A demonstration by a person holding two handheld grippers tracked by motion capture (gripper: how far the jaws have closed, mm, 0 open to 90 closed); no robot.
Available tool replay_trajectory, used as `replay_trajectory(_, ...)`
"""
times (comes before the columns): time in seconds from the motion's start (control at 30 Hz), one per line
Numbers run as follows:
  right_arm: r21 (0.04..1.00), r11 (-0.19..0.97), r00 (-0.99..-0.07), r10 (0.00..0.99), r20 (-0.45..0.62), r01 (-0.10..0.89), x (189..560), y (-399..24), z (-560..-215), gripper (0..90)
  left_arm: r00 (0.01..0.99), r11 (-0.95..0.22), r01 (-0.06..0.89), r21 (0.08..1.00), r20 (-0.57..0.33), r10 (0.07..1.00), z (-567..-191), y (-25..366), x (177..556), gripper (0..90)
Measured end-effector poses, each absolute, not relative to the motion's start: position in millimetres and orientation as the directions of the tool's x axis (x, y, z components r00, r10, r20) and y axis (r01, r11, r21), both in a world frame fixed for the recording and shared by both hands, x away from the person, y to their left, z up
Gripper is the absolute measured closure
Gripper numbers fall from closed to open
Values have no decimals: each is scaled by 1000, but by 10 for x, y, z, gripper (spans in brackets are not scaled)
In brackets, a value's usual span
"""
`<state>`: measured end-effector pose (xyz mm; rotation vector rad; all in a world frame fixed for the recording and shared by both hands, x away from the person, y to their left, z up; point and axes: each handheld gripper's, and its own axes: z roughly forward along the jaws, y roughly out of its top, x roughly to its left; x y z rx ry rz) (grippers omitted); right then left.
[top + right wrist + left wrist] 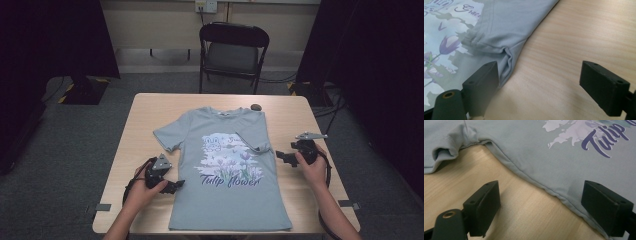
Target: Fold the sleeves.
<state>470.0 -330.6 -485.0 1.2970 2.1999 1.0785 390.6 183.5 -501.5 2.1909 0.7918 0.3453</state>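
Your left tool (172, 186) sat low over the table (145, 120), jaws spread wide and holding nothing. Just ahead of it, running across between the two jaws in the left gripper view, lay the side seam (534, 183) of the t-shirt (227, 165); one jaw stood over bare wood, the other at the cloth's edge. Farther ahead and off to that tool's left, the near sleeve (445, 152) lay spread, its cuff puckered open.

The t-shirt itself lay face up in the middle of the table, between your two tools, print upward, hem toward you. Judgement: thin knit, light, fully limp, no stiffness to lever against. It should drape and drag rather than slide as one piece, and a single layer may slip out of a shallow pinch. Best hold appeared to be the doubled seam or the hem, where the fabric is thickest.

Your right tool (284, 156) was likewise wide apart and empty. Its inner jaw stood right at the cloth where the far sleeve (506, 30) was folded in over the print, with a small bunched fold (507, 56) just ahead of that jaw; the outer jaw stood over bare table. That bunch looked the readiest purchase on that side.
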Motion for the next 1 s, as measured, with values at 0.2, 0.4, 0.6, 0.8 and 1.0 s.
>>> replay_trajectory(0.2,757,301,-513,856,53,581,4650,-3344,-4883,148,770,-513,430,743,-5,638,-5015,1835,3906,151)
replay_trajectory(0.4,749,314,-519,853,47,583,4615,-3370,-4904,148,769,-512,431,743,-6,639,-5015,1834,3905,151)
replay_trajectory(0.6,741,324,-521,853,41,589,4587,-3387,-4930,148,769,-512,431,743,-6,639,-5015,1834,3905,151)
replay_trajectory(0.8,732,338,-525,851,31,591,4563,-3404,-4955,147,769,-512,431,743,-6,639,-5015,1834,3905,151)
replay_trajectory(1.0,736,330,-522,852,37,591,4561,-3427,-4976,146,769,-512,432,743,-6,640,-5015,1834,3904,151)
